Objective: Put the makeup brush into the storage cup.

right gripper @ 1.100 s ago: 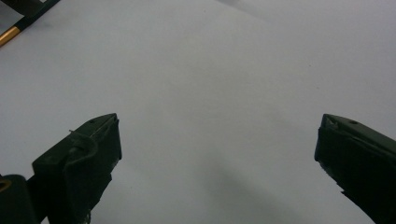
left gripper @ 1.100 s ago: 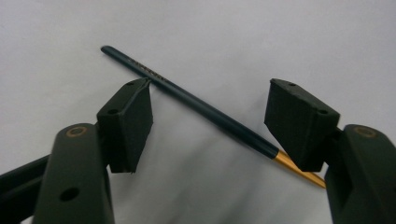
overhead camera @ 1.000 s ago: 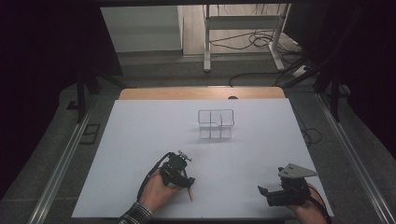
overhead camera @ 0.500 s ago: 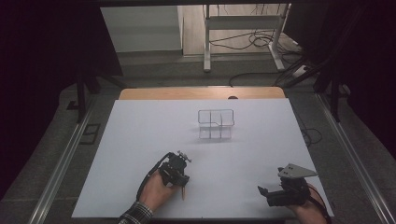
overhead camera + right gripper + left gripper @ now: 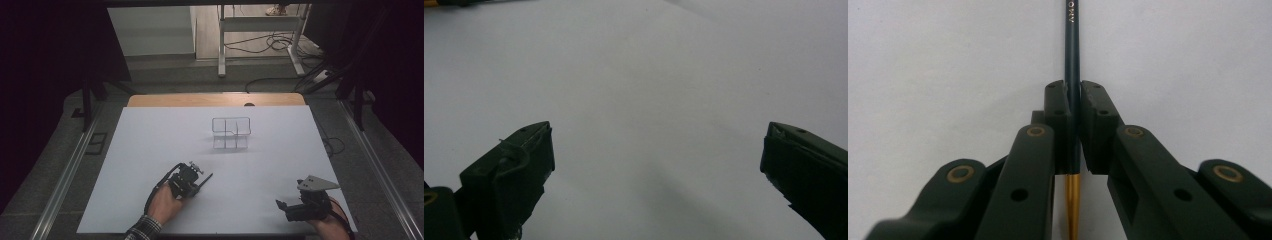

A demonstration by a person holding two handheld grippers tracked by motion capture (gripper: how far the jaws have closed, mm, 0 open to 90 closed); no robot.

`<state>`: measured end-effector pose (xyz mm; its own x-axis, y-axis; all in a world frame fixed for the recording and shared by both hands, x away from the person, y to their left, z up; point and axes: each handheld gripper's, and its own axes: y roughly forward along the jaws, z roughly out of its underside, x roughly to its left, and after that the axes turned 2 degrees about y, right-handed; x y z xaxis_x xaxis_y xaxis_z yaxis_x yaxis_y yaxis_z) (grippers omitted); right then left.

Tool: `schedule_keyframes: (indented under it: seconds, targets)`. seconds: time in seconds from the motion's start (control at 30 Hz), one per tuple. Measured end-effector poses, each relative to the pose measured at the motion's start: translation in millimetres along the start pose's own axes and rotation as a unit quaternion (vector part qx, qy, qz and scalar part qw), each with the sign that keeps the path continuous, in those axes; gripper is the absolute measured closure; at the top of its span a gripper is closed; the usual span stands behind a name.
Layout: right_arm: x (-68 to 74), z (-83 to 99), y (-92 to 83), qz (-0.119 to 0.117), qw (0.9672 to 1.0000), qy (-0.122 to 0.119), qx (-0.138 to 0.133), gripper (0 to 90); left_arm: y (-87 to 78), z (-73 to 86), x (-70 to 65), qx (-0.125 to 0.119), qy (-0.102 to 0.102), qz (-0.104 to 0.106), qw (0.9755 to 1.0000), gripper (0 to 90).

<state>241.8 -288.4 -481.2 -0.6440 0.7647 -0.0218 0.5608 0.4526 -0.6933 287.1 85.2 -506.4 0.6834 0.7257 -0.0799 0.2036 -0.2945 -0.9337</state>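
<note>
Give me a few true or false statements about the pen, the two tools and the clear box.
1. The left tool is shut on the pen. True.
2. The right tool holds the pen. False: its jaws stand open with nothing between them.
3. The clear box lies beyond both tools on the white table. True.
4. The pen stands in the box. False: it is in the left tool, near the table's front.
</note>
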Motion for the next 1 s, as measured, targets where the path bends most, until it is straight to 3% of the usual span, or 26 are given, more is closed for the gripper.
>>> schedule_keyframes:
  seconds: [0.2, 0.3, 0.47, 0.7, 0.73, 1.0]
  targets:
    - [-0.2, 0.1, 0.0, -0.001, 1.0000, 0.001, 0.000, 1.1, -10.4, -0.7, 1.6, -0.018, 0.001, 0.008, 0.9998, 84.1]
    - [0.0, 0.0, -0.1, -0.002, 1.0000, 0.001, 0.000, 1.1, -21.0, 0.3, 2.4, -0.043, 0.000, 0.020, 0.9989, 84.1]
    - [0.2, 0.0, 0.2, -0.003, 1.0000, 0.000, 0.000, 1.1, -30.1, 3.5, 4.5, -0.065, 0.000, 0.034, 0.9973, 84.0]
    - [0.2, 0.0, 0.3, -0.006, 1.0000, 0.002, -0.001, 1.1, -42.7, 10.0, 6.9, -0.105, 0.000, 0.055, 0.9930, 84.0]
    - [0.3, 0.0, 0.3, -0.006, 1.0000, 0.003, -0.001, 1.1, -45.7, 12.3, 7.1, -0.120, -0.001, 0.060, 0.9909, 84.0]
    - [0.8, -0.3, 0.4, -0.009, 0.9999, 0.006, 0.000, 1.2, -50.4, 18.4, 8.1, -0.146, 0.001, 0.076, 0.9863, 84.0]
